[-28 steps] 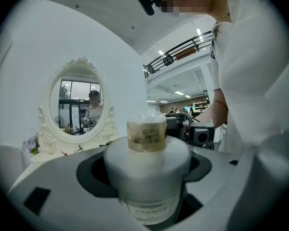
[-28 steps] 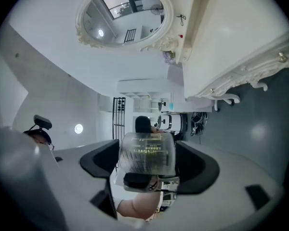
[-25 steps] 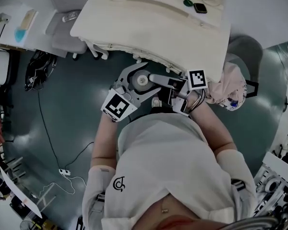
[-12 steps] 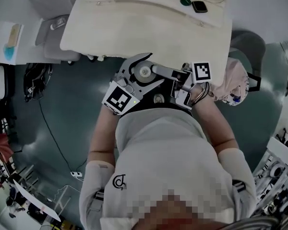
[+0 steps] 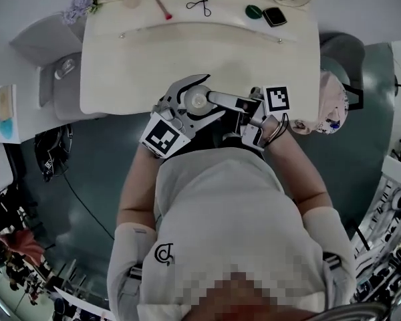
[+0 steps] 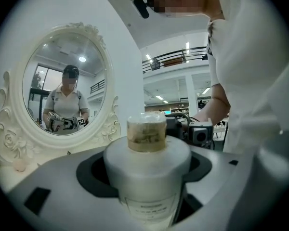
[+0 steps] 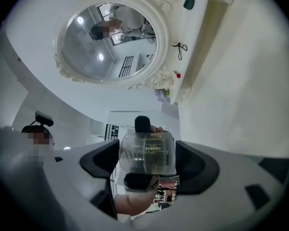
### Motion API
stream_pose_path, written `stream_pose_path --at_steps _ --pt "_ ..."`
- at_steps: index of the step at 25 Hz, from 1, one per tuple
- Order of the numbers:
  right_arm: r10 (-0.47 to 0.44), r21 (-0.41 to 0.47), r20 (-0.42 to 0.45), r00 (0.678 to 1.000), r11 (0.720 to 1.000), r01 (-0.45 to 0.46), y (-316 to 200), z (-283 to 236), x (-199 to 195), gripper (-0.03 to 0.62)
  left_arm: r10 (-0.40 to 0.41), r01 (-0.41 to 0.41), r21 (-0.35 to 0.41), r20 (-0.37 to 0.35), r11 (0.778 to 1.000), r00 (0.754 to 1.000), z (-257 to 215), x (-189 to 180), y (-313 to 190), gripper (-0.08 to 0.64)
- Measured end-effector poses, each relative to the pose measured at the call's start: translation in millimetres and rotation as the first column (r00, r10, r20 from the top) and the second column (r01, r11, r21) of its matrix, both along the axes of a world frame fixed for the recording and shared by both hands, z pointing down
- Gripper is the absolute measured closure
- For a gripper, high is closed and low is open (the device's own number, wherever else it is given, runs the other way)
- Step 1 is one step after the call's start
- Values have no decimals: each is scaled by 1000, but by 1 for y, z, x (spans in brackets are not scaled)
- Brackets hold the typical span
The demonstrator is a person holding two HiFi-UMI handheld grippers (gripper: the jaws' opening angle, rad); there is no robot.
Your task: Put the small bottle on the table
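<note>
The right gripper (image 7: 148, 166) pinches the small bottle (image 7: 147, 150) beside the left gripper (image 5: 202, 99), clamped wide on a white bottle (image 6: 147, 172); a collision above the table (image 5: 154, 65) could dislodge it.

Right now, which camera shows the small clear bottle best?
The right gripper view: the small clear bottle, printed text facing the camera, fills the gap between the right gripper's fingers. The head view hides it under that gripper. The left gripper view is blocked by the white cylindrical bottle close to its lens.
</note>
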State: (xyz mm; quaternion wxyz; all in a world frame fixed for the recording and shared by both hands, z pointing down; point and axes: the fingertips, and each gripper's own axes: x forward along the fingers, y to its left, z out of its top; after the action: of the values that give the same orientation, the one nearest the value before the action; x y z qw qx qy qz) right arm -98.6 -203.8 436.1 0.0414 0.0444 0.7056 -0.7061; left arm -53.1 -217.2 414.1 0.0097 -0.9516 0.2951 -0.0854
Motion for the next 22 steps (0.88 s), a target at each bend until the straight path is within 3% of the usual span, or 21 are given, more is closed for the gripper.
stream_pose_path --at_steps 5,8,11,15,22 --pt "80 -21 -24 996 997 -81 -34 18 -29 222 53 -53 -32 -11 998 999 19 -30 -31 206" --pt "139 -9 -73 988 990 -140 -52 39 -38 225 57 -57 -72 -10 996 998 44 -43 -46 206" --pt "187 17 -124 975 982 -187 -67 57 -46 230 57 -63 -113 -54 992 997 64 -52 -58 206" --pt "227 45 -169 959 974 -223 -84 78 -53 232 50 -57 -125 -53 991 997 86 -63 -74 206" --pt "241 90 -262 935 970 -225 -106 112 -52 330 82 -81 -202 -3 976 997 134 -66 -93 206"
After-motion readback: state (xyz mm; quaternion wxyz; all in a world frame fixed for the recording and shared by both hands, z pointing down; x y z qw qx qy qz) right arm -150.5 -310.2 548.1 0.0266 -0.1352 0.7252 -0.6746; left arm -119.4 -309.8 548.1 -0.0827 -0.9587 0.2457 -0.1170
